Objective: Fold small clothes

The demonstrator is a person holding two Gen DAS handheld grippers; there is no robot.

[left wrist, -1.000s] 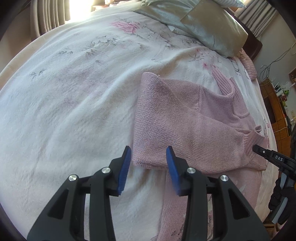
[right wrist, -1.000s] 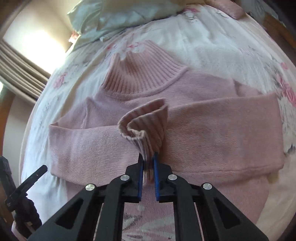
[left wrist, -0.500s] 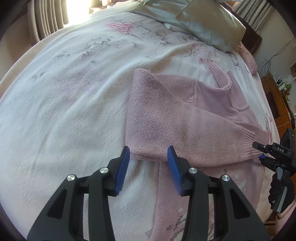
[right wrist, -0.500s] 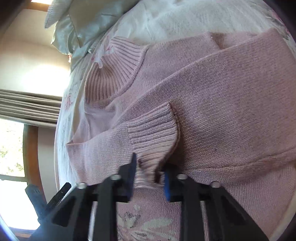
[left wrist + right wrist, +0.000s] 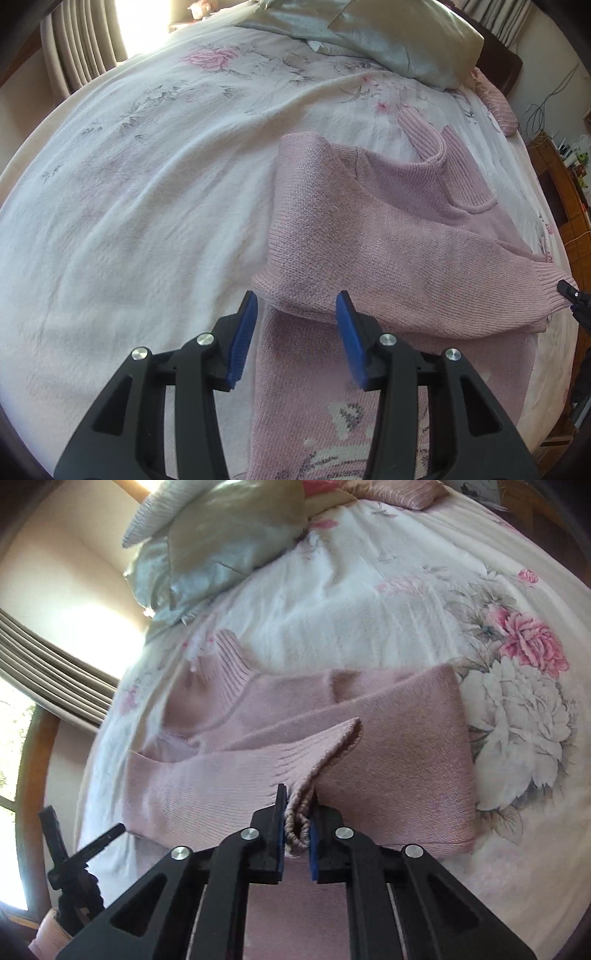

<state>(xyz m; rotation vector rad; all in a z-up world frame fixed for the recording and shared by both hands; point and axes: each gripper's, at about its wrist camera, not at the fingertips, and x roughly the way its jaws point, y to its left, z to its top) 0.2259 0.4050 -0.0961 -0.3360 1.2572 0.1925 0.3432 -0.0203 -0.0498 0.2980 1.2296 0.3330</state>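
Between its blue pads, the right hand-held gripper (image 5: 297, 823) pinches the ribbed cuff (image 5: 325, 749) of the pink sweater (image 5: 388, 760), lifting that sleeve above the body. The left hand-held gripper (image 5: 295, 332) hangs with jaws spread and empty, just above the folded sleeve edge. The sweater lies on the floral bed (image 5: 147, 184), well apart from the pillows (image 5: 388, 40).

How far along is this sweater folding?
Partway. One sleeve already lies folded across the pink sweater on the bed. The right gripper is clamped on the other sleeve's cuff; the left gripper hovers open. The body remains unfolded.
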